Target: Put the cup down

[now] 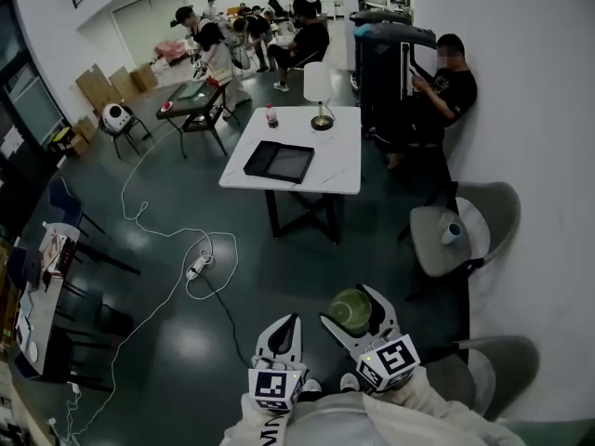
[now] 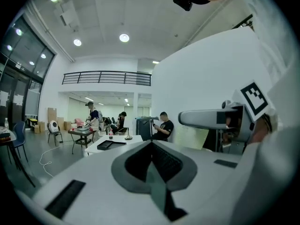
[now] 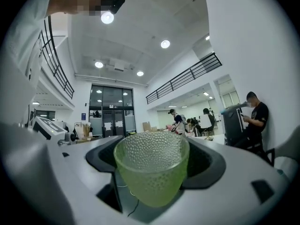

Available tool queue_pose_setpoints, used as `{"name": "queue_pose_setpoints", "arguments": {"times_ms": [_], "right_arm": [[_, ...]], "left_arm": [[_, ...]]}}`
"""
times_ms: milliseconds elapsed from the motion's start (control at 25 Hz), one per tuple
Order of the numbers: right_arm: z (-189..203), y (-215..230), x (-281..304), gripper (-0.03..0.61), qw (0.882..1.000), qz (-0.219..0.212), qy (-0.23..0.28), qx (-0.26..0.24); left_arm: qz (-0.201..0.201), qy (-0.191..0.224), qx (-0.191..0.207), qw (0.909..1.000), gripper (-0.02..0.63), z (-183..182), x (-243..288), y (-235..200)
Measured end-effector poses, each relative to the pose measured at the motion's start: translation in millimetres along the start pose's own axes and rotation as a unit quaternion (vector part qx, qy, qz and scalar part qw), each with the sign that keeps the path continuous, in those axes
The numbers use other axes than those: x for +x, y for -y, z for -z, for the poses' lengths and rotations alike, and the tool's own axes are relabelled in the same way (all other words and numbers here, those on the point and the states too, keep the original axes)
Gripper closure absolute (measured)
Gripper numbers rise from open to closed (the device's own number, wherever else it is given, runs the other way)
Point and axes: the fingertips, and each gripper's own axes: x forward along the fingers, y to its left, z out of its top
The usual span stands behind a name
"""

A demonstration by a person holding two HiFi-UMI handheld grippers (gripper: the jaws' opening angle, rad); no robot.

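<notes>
A pale green, bumpy glass cup (image 1: 350,310) stands upright between the jaws of my right gripper (image 1: 350,307), which is shut on it low at the front of the head view. In the right gripper view the cup (image 3: 151,168) fills the middle, with the jaws of the gripper (image 3: 152,175) pressed against both of its sides. My left gripper (image 1: 284,326) hangs just left of it, shut, with nothing in it. In the left gripper view that gripper's (image 2: 152,165) dark pads meet, and the right gripper's jaw shows at the right.
Ahead stands a white table (image 1: 339,161) bearing a black tray (image 1: 279,161), a lamp (image 1: 319,86) and a bottle (image 1: 271,115). At the right a grey chair (image 1: 429,244) holds a white cup (image 1: 451,233). A cable with a power strip (image 1: 197,266) lies on the floor. A person (image 1: 446,86) sits by the wall.
</notes>
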Motion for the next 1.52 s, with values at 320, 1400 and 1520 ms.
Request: {"name": "queue_pose_setpoints", "arguments": {"times_ms": [320,1400,1520], "right_arm": [[3.3,28.0,5.2,0.176,1.0,-0.022,-0.009,0.007],[23.2,72.8,6.0,0.176,0.999,-0.036,-0.029,0.026],[23.2,78.6,18.3,0.176,0.999,-0.034,-0.03,0.026]], "left_arm": [[-0.031,-0.01,0.014,0.9994,0.603,-1.4,20.6,9.9],[-0.02,-0.032,0.03,0.9988,0.603,10.1,73.7,37.1],[-0.021,-0.028,0.031,0.9989,0.603,7.8,83.9,27.3]]}}
